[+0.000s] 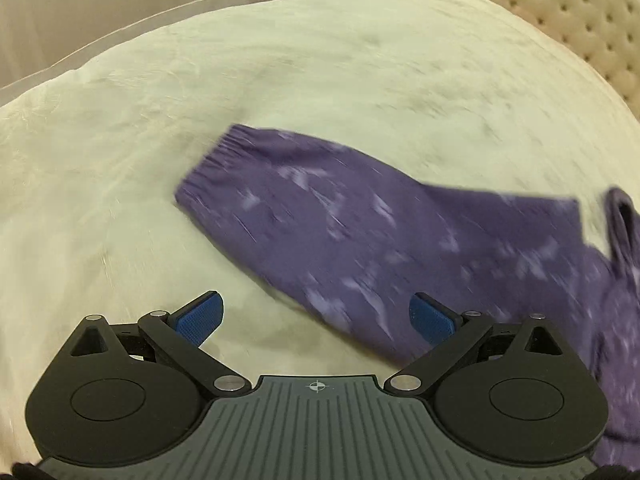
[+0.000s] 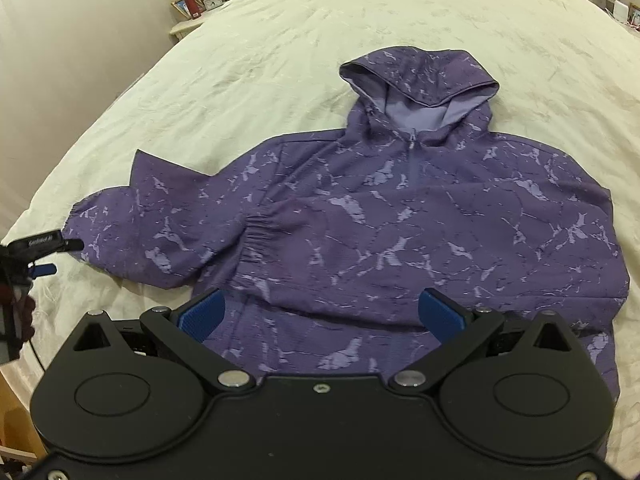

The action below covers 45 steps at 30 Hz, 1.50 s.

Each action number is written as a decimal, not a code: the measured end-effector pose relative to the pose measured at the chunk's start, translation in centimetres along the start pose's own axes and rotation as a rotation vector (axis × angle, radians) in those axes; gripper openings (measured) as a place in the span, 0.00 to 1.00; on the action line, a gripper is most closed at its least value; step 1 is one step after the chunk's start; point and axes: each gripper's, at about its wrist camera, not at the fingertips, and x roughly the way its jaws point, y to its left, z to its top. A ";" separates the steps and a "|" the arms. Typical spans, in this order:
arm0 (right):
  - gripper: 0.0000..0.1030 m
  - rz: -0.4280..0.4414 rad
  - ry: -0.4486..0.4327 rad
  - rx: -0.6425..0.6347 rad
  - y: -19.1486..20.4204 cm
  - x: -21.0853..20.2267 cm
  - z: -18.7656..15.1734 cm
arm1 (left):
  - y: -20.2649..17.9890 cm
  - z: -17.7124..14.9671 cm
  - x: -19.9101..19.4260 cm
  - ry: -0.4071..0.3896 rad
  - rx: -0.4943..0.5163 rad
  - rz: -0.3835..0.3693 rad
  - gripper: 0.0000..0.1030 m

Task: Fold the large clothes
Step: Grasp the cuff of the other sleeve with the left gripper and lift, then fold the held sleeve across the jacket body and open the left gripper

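left gripper [image 1: 316, 316] is hanging released, blue pads spread wide, gripping nothing, just above the cream bedspread [image 1: 280, 80] beside the sleeve [image 1: 312, 236] with its elastic cuff. right gripper [image 2: 320, 314] is likewise hanging spread and empty, over the lower front of the purple hoodie [image 2: 400, 220]. hoodie is lying flat, front up, on the bed; hood [image 2: 420, 76] pointing away, one sleeve folded across the chest. left-wrist view is blurring. nightstand [image 2: 192, 20] with picture frames and a lamp is standing past the bed edge.
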 end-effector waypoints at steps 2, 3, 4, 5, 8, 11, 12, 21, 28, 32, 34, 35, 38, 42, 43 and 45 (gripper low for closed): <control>0.99 -0.009 0.002 0.008 0.6 -0.1 0.0 | 0.7 0.6 0.9 -0.006 -0.013 0.002 0.98; 0.99 -0.014 0.004 0.014 0.8 -0.1 -0.1 | 1.0 0.7 1.3 -0.007 -0.017 0.003 0.98; 0.99 -0.019 0.007 0.019 1.0 -0.1 -0.1 | 1.3 0.9 1.8 -0.007 -0.023 0.002 0.98; 0.99 -0.024 0.011 0.023 1.2 -0.1 -0.1 | 1.6 1.1 2.4 -0.005 -0.031 -0.001 0.97; 0.99 -0.038 0.031 0.028 1.7 0.1 -0.1 | 2.5 1.3 3.9 0.008 -0.055 -0.012 0.97; 0.99 -0.047 0.051 0.013 2.3 0.5 0.1 | 3.1 1.2 4.8 0.001 -0.095 -0.035 0.97; 0.99 -0.049 0.058 0.004 2.5 0.7 0.3 | 3.3 1.2 4.9 -0.008 -0.110 -0.046 0.97; 0.99 -0.040 0.082 -0.040 4.0 1.9 1.6 | 4.8 2.8 5.4 -0.068 -0.249 -0.107 0.14; 0.99 -0.028 0.089 -0.019 3.8 1.7 0.7 | 2.8 4.2 -0.6 -0.210 -0.194 -0.179 0.09; 0.99 -0.019 0.091 -0.001 3.4 1.3 0.0 | 0.2 5.5 -6.2 -0.331 -0.109 -0.274 0.09; 0.99 -0.012 0.090 0.009 3.1 1.2 -0.5 | -1.4 6.0 -9.0 -0.391 -0.061 -0.323 0.09; 0.99 -0.008 0.090 0.014 2.9 1.1 -0.7 | -2.2 6.3 -10.2 -0.421 -0.036 -0.346 0.09; 0.99 0.011 0.085 0.022 2.4 0.8 -1.4 | -5.3 6.6 -13.7 -0.492 0.036 -0.414 0.09; 0.99 0.037 0.072 0.028 1.4 0.2 -2.2 | -10.3 6.2 -15.6 -0.522 0.092 -0.497 0.09; 0.99 0.045 0.067 0.029 1.1 0.0 -2.4 | -11.7 5.9 -16.1 -0.529 0.106 -0.520 0.09; 0.99 0.059 0.057 0.030 0.1 -0.4 -2.7 | -14.2 5.0 -16.6 -0.539 0.137 -0.553 0.09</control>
